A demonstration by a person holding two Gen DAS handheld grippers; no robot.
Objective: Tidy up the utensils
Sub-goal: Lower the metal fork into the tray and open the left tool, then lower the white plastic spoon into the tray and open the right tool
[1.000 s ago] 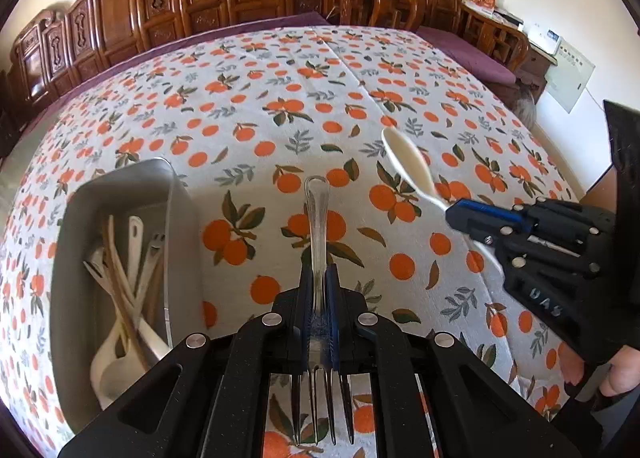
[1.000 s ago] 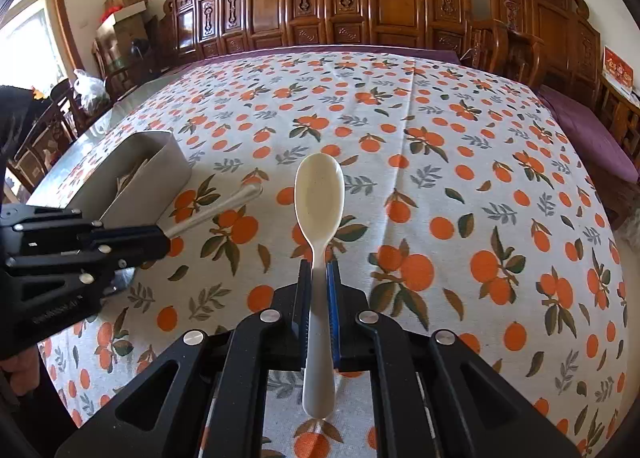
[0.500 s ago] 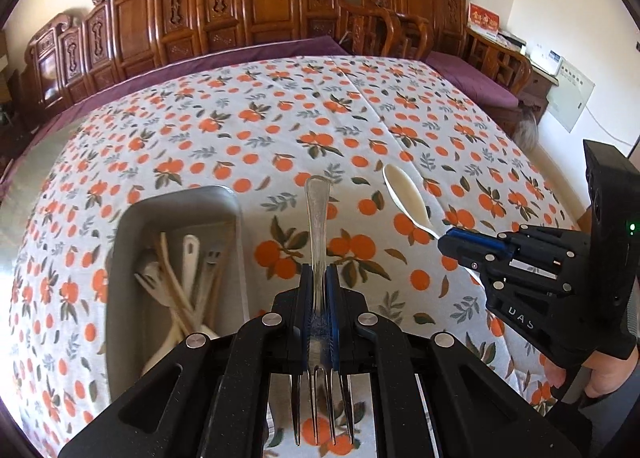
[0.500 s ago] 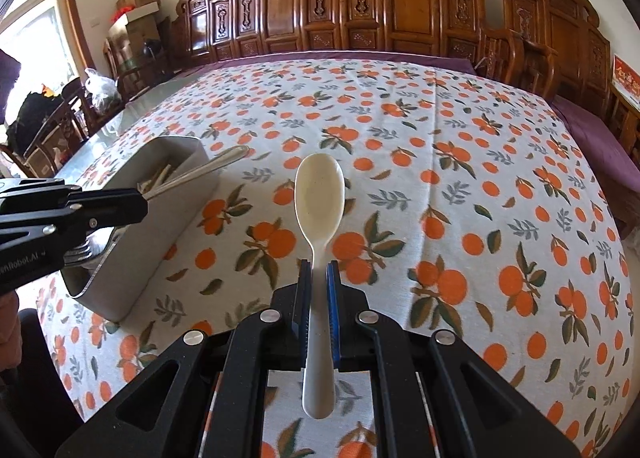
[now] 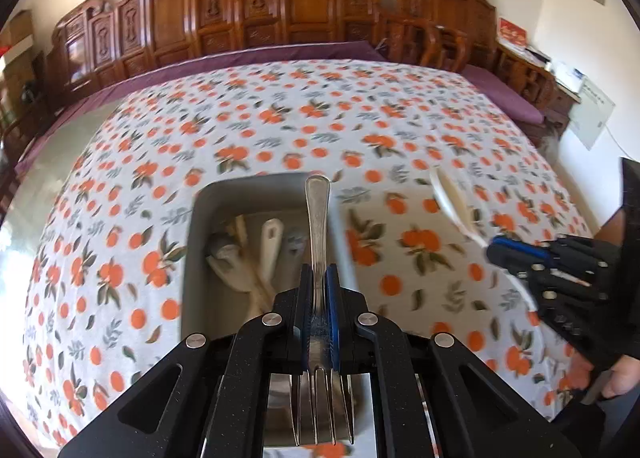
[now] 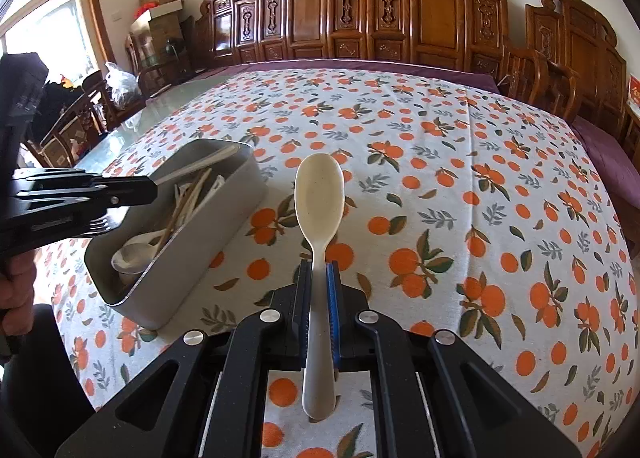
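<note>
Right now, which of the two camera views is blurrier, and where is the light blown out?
Left wrist view: tablecloth and grey bin smeared by motion, fork in the claw sharp. Right wrist view: crisp throughout, but the window at upper left is washed out white; both bend straight edges at the rim.

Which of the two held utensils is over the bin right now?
The metal fork in the left gripper hangs over the grey bin; the cream spoon is beside it, over the tablecloth.
</note>
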